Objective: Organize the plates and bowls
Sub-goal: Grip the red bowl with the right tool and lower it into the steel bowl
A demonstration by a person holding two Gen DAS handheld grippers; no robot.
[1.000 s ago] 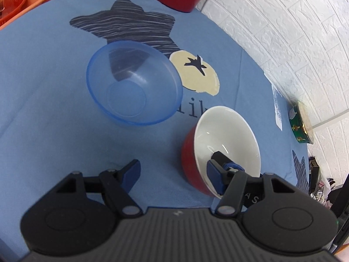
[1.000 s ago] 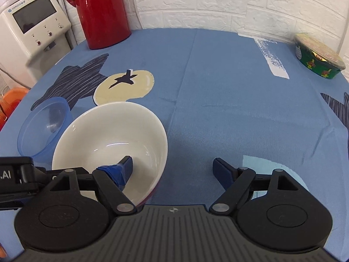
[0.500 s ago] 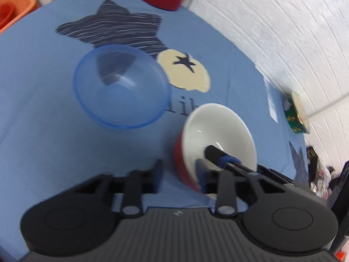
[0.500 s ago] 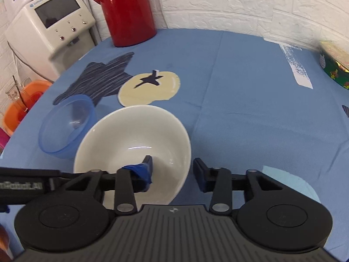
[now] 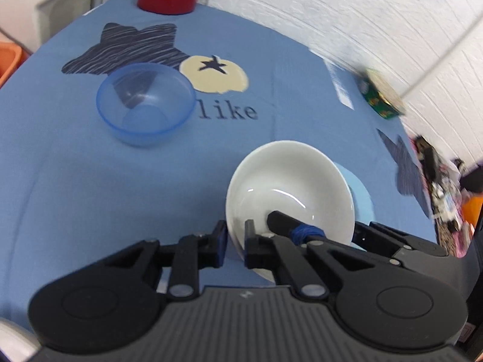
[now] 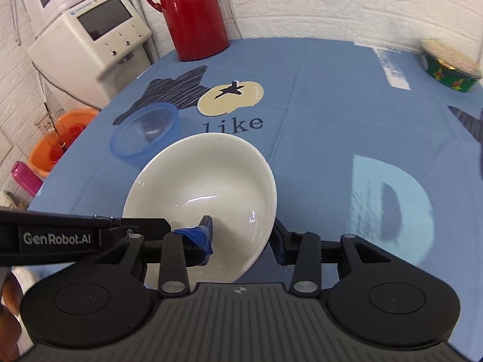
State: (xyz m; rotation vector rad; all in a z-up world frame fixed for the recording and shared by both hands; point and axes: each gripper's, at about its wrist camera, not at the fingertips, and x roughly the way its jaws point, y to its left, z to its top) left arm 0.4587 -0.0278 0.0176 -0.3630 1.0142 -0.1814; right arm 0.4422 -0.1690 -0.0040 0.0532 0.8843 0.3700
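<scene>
The bowl [image 5: 289, 187], white inside, hangs tilted above the blue tablecloth [image 5: 75, 181], held from two sides. My left gripper [image 5: 235, 242] is shut on the bowl's near-left rim. My right gripper [image 6: 243, 238] is shut on the wall of the bowl [image 6: 205, 181], with its taped fingertip [image 6: 203, 235] inside and the other finger outside. That inner fingertip [image 5: 280, 220] also shows in the left wrist view. A clear blue plastic bowl [image 5: 145, 102] stands upright to the far left, apart from both grippers; it shows again as the blue bowl [image 6: 145, 132].
A red thermos jug [image 6: 193, 15] stands at the table's far edge, with a white appliance with a screen [image 6: 93, 45] left of it. A green foil-lidded tub [image 6: 449, 66] sits far right. An orange basin [image 6: 60, 141] and a pink cup [image 6: 25, 178] lie below the left edge.
Both grippers went from open to shut on the white bowl's rim. The bowl has risen off the cloth and come nearer, uncovering the printed word "like".
</scene>
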